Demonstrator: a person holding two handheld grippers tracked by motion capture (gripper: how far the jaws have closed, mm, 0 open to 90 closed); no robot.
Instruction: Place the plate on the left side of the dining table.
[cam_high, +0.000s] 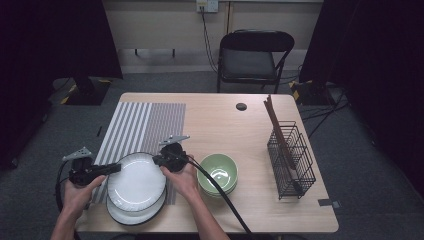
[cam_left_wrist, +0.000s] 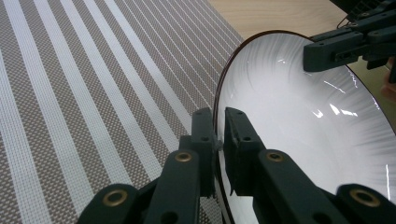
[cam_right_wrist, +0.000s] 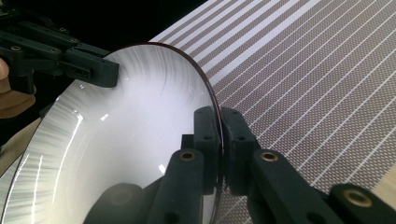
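A white plate with a dark rim (cam_high: 137, 181) is held between both grippers, just above a second white plate (cam_high: 134, 215) at the table's front left. My left gripper (cam_high: 116, 167) is shut on the upper plate's left rim; in the left gripper view its jaws (cam_left_wrist: 219, 135) pinch the rim of that plate (cam_left_wrist: 299, 121). My right gripper (cam_high: 158, 160) is shut on the opposite rim, and the right gripper view has the rim clamped between the jaws (cam_right_wrist: 220, 130) with the plate (cam_right_wrist: 126, 140) stretching off to the left.
A striped placemat (cam_high: 140, 127) lies under and behind the plates. Stacked green bowls (cam_high: 218, 172) stand right of my right hand. A black wire rack (cam_high: 291, 160) with brown chopsticks (cam_high: 278, 127) stands at the right. A black folding chair (cam_high: 252, 57) is behind the table.
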